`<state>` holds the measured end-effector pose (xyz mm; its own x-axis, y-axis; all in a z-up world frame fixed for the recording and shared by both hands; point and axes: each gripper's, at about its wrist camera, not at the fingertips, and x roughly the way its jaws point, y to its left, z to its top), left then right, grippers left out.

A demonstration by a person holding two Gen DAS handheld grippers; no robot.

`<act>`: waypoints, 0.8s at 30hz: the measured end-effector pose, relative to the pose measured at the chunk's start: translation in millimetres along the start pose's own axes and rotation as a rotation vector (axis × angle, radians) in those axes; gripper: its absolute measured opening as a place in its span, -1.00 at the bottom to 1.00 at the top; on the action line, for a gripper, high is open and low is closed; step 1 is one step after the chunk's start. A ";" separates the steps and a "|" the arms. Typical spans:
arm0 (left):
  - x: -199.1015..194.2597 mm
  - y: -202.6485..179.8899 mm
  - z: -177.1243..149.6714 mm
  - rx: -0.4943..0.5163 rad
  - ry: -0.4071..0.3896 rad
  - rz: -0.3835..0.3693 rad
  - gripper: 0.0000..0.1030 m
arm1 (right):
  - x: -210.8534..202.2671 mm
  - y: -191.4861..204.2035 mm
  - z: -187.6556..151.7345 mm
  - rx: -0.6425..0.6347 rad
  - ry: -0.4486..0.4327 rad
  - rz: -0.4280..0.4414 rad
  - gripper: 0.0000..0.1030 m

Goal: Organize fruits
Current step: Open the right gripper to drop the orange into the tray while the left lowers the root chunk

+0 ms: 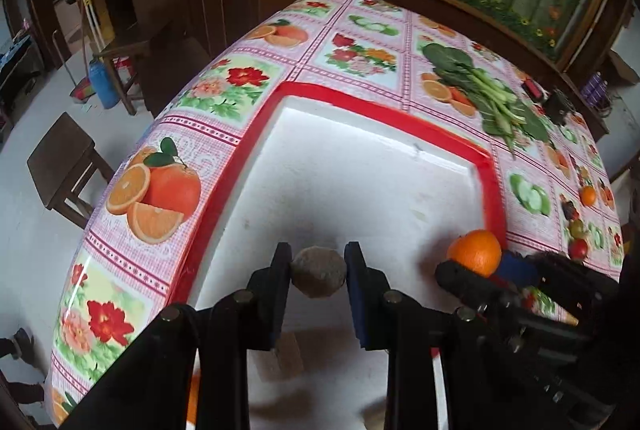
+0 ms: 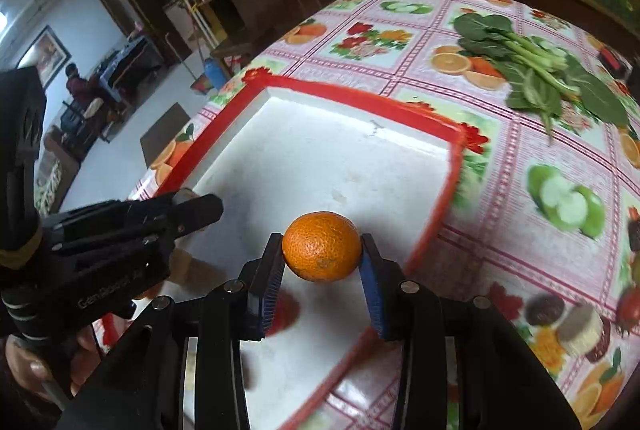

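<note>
A round, dull brown fruit (image 1: 318, 272) with rough skin hangs clamped above the white tray (image 1: 360, 166), over its near part. Beside it a bright orange (image 2: 322, 246), dimpled and slightly flattened, hangs the same way nearer the tray's red right edge. Both are clear of the tray floor.

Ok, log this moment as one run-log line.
left gripper: shut on brown fruit | right gripper: shut on orange | both over red-rimmed tray | leafy greens: on table
</note>
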<state>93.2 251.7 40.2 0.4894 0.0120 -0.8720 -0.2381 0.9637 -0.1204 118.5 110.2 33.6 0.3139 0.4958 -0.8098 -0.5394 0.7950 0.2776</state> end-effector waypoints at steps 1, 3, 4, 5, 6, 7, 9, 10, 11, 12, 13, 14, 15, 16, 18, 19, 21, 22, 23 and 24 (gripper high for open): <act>2.8 1.2 1.2 -0.003 0.004 0.001 -0.42 | 3.5 2.4 0.5 -0.012 0.007 -0.003 -0.30; 8.0 2.2 2.4 -0.001 0.012 0.006 -0.42 | 9.0 5.2 0.3 -0.029 0.021 -0.007 -0.30; 10.2 2.4 2.3 0.000 0.016 0.009 -0.42 | 10.9 6.1 0.4 -0.035 0.026 -0.010 -0.30; 12.3 2.5 2.1 0.000 0.020 0.009 -0.42 | 13.0 6.5 0.7 -0.041 0.029 -0.014 -0.30; 13.7 2.3 2.1 0.000 0.023 0.011 -0.42 | 13.9 7.2 0.6 -0.046 0.030 -0.018 -0.29; 15.0 2.3 1.4 -0.001 0.026 0.015 -0.42 | 14.5 7.8 0.1 -0.049 0.031 -0.020 -0.29; 17.1 2.9 0.2 -0.008 0.030 0.019 -0.42 | 14.3 7.9 0.1 -0.049 0.030 -0.021 -0.24; 18.0 3.3 -0.7 -0.012 0.034 0.019 -0.42 | 14.7 8.7 0.4 -0.053 0.029 -0.025 -0.22; 19.3 3.5 -1.5 -0.016 0.039 0.020 -0.42 | 14.5 9.5 0.5 -0.059 0.027 -0.031 -0.21; 19.1 3.6 -2.0 -0.017 0.036 0.021 -0.42 | 14.5 9.8 1.0 -0.063 0.027 -0.037 -0.21; 18.8 3.4 -2.0 -0.016 0.035 0.025 -0.41 | 14.7 10.0 1.2 -0.066 0.028 -0.040 -0.18; 18.9 3.0 -2.3 -0.016 0.036 0.029 -0.41 | 15.0 9.5 1.3 -0.066 0.031 -0.047 -0.16; 18.9 2.7 -2.6 -0.016 0.038 0.033 -0.40 | 14.7 8.6 0.8 -0.064 0.032 -0.050 -0.13; 18.2 2.7 -3.3 -0.018 0.040 0.038 -0.36 | 14.5 8.1 0.8 -0.064 0.033 -0.051 -0.11; 17.7 3.1 -4.0 -0.021 0.044 0.050 -0.26 | 12.4 8.9 -0.3 -0.067 0.028 -0.071 -0.04; 17.1 3.6 -4.8 -0.024 0.045 0.060 -0.16 | 11.5 8.8 -0.8 -0.069 0.029 -0.074 -0.03; 14.6 5.4 -6.1 -0.034 0.040 0.072 -0.03 | 8.5 9.3 -2.4 -0.071 0.027 -0.075 -0.01; 12.7 6.7 -7.1 -0.041 0.036 0.077 0.05 | 6.9 10.1 -3.2 -0.072 0.025 -0.077 0.03; 10.7 7.4 -7.9 -0.046 0.032 0.079 0.12 | 5.5 11.5 -4.0 -0.075 0.024 -0.078 0.06; 8.2 7.3 -8.9 -0.047 0.029 0.080 0.16 | 3.8 13.6 -5.1 -0.080 0.022 -0.080 0.09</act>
<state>88.0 256.5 27.9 0.4434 0.0798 -0.8928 -0.3148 0.9464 -0.0718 108.3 121.1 31.7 0.3415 0.4235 -0.8391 -0.5744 0.8007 0.1703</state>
